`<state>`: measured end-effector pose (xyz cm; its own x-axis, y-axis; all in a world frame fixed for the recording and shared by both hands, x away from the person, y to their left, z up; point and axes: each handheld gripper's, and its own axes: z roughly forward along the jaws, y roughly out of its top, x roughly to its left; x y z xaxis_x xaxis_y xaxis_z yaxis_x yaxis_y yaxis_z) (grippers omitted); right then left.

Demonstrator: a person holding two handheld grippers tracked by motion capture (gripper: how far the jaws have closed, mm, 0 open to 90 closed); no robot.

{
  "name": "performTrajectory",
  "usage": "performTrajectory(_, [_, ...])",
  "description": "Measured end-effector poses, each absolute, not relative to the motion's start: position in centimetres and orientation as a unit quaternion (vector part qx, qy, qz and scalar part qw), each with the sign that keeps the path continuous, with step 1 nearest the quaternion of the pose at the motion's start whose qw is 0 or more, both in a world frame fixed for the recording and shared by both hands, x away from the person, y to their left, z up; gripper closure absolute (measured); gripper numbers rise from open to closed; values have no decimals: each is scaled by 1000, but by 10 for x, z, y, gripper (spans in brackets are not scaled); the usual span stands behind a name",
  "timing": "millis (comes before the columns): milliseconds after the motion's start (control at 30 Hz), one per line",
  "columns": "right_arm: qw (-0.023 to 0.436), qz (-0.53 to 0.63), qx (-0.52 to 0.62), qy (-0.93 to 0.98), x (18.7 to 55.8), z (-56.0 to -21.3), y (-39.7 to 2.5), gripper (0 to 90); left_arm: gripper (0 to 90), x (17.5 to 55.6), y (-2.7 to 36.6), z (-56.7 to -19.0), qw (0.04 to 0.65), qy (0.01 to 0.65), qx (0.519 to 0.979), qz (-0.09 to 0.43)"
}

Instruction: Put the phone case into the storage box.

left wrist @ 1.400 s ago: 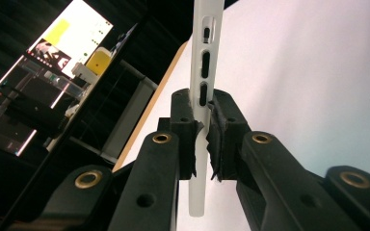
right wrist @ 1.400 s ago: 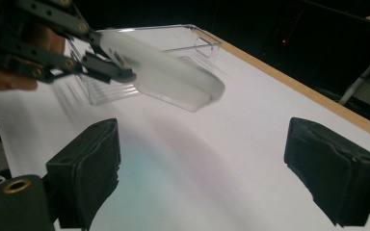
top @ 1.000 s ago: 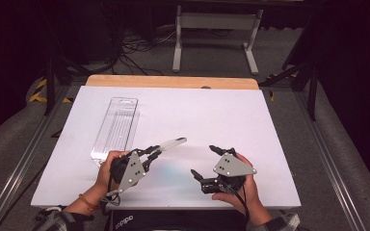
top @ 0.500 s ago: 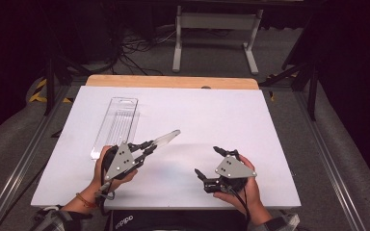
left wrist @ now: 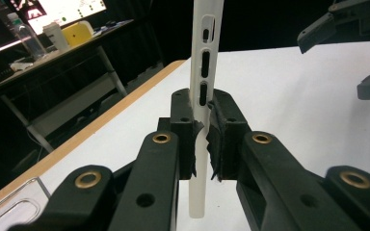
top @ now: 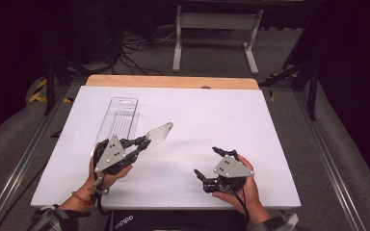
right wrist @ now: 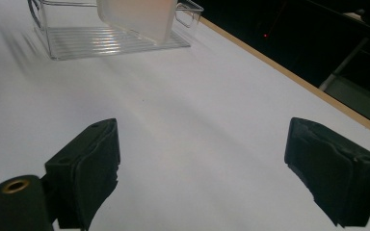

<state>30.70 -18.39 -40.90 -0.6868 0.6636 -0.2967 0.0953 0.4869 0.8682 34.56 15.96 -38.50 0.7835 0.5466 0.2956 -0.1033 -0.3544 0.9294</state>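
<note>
Translucent white plastic made up the piece in hand: a flat, thin lid or phone-case-like panel, seen from the high view clamped at one end in the left gripper and held off the white table. Its long axis ran from the jaws up and to the right, toward the table's middle. Just beyond the left gripper lay a clear ribbed tray, long and narrow, its length running away from the person. The panel hung beside the tray's near end, not over it. The right gripper sat well apart to the right, jaws spread and empty, low over the table. The left hand was clearly the nearer to the tray.

From the left gripper view, the panel stood edge-on between the black padded jaws, which were closed tight on it. Its edge was smooth and matt, pierced by three oblong slots, and a short stub stuck out below the pads. The other gripper's grey jaws showed at upper right, apart.

From the right gripper view, the two black pads stood wide apart with nothing between them. Ahead lay the tray, glossy, ridged on its floor, with the frosted panel hanging before it.
</note>
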Motion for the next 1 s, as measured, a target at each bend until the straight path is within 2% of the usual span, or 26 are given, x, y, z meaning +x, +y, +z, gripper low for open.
performTrajectory(1000, [321,447,230,803,307,-410,-183,131,819,357,205,-373,581,201,737,281])
